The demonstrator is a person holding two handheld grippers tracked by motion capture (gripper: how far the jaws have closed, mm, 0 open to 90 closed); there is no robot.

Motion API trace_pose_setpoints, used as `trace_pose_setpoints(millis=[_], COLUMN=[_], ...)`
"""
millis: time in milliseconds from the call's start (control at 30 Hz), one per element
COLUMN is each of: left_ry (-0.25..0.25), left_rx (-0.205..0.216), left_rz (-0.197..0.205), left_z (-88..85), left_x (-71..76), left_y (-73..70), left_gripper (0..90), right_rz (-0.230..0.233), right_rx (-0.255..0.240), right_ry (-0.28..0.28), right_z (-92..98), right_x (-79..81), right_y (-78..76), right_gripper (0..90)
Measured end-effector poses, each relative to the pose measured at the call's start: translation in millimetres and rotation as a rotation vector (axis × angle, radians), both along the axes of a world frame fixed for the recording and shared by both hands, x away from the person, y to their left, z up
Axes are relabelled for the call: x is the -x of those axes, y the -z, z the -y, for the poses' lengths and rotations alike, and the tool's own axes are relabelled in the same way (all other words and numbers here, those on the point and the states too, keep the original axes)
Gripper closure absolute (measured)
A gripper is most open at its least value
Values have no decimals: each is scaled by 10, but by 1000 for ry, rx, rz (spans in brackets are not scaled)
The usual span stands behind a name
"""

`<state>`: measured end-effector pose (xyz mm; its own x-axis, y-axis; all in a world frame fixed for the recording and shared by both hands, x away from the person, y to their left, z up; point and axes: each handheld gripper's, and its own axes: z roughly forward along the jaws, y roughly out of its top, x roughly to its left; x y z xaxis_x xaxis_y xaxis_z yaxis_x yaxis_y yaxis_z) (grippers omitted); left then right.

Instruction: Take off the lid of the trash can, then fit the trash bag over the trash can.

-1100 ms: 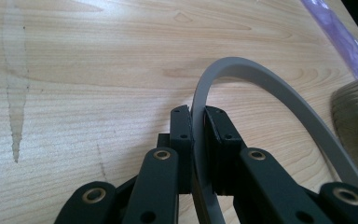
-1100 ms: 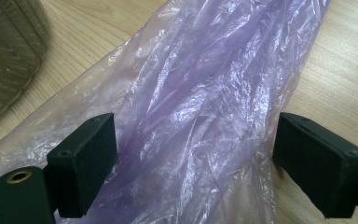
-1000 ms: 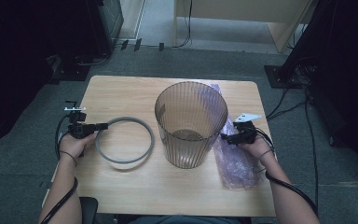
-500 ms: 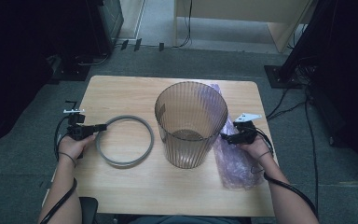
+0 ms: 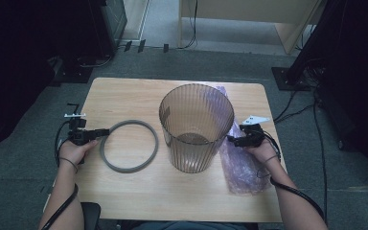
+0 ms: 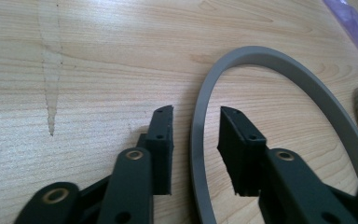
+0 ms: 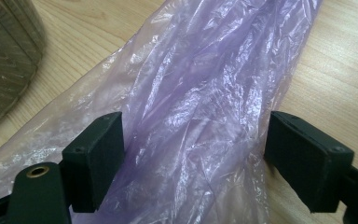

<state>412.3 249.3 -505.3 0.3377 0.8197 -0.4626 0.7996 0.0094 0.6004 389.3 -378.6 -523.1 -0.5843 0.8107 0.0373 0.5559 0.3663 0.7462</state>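
A grey ring (image 5: 124, 169) lies flat on the wooden table (image 5: 124, 96), left of a tall ribbed translucent bin (image 5: 191, 153). My left gripper (image 5: 106, 131) points right at the ring's left edge. Its jaws have just been opening, and they now straddle the ring's rim (image 6: 279, 63) with a gap on each side of my left gripper (image 6: 196, 135). A crumpled purple plastic bag (image 5: 242, 167) lies right of the bin. My right gripper (image 5: 230, 139) hovers over it, its jaws just closing a little but still wide, with the bag (image 7: 205, 70) between the pads of my right gripper (image 7: 193, 154).
The bin's ribbed wall (image 7: 4, 56) stands close beside the right gripper. Bare wood lies at the front and back of the table. Cables trail from both grippers along the person's forearms. Dark furniture and floor cables surround the table.
Both hands, the ring, the bin and the bag keep their places. Any jaw motion is too small to make out in the high view.
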Motion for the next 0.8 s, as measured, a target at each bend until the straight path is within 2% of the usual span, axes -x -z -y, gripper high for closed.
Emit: trace_pose_setpoints(millis=[200,333,600,800], left_ry=[-21,-15,5,21], left_rx=[18,17,21,10], left_rz=[31,32,20,15], left_z=[-8,11,81,133], left_x=[8,5,-16,-33], left_y=[-56,-90,-139,-149], left_gripper=[571,537,488,482], right_rz=[3,6,6,6], right_rx=[8,0,1,1], right_ry=[-9,-26,-27,-27], right_z=[-12,-14,-16,-17], right_x=[9,20,19,17], right_y=[1,-3,-3,-2], right_gripper=[203,257,253,252])
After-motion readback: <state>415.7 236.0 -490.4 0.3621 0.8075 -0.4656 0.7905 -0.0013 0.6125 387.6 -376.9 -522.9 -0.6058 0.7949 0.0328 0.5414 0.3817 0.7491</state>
